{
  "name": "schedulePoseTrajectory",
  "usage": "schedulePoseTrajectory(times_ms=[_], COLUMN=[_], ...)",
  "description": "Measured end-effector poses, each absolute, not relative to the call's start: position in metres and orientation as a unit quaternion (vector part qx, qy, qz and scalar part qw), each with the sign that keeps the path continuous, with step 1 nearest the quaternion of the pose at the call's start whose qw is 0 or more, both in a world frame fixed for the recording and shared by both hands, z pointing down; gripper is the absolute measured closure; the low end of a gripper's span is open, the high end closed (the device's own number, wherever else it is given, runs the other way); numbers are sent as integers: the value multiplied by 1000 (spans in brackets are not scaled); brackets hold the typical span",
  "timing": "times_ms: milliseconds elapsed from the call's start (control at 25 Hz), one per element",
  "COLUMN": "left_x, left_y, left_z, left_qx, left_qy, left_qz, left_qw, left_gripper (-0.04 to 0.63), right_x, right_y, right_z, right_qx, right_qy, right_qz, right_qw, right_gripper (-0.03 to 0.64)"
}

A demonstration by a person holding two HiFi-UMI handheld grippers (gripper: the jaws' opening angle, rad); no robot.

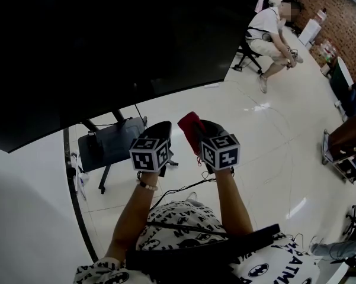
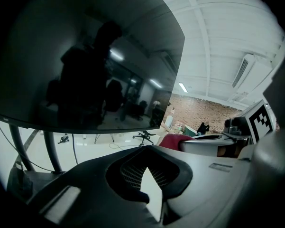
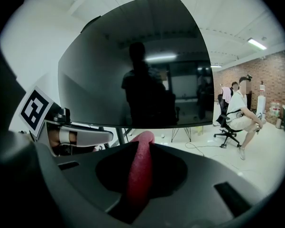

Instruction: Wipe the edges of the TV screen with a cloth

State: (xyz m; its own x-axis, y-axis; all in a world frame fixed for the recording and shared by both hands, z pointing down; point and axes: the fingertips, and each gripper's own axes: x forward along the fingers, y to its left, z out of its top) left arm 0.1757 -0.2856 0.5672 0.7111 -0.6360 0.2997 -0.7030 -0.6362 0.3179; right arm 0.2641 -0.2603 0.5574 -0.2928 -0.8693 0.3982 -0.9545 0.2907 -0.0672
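The big black TV screen (image 1: 106, 40) fills the upper left of the head view, and its bottom edge runs above both grippers. It also fills the left gripper view as TV screen (image 2: 85, 56) and the right gripper view as TV screen (image 3: 133, 65). My right gripper (image 1: 202, 129) is shut on a red cloth (image 1: 191, 126), which sticks out between its jaws as the red cloth (image 3: 140, 170). My left gripper (image 1: 163, 129) is beside it on the left, shut with nothing in it. Both grippers hang below the screen without touching it. The cloth (image 2: 173, 140) also shows in the left gripper view.
The TV stand's dark base (image 1: 109, 144) and legs sit on the white floor under the screen, with cables trailing nearby. A person (image 1: 269, 34) sits on a chair at the far right. A brick wall and shelving (image 1: 343, 147) line the right side.
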Motion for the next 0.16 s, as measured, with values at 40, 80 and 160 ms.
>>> schedulePoseTrajectory(times_ms=[40,80,160], left_x=[178,180,183], left_y=[-287,-287,-288], left_z=[565,563,560], left_qx=[902,902,903], left_qy=[-370,-368,-365], left_qz=[79,78,77], left_qw=[210,210,212], left_gripper=[595,595,595], right_x=[265,266,267], right_y=[-261,-262,-263], right_z=[555,554,551], right_qx=[577,578,578], right_qy=[-790,-790,-789], right_qz=[148,148,148], right_qw=[145,145,147], right_gripper=[554,554,554])
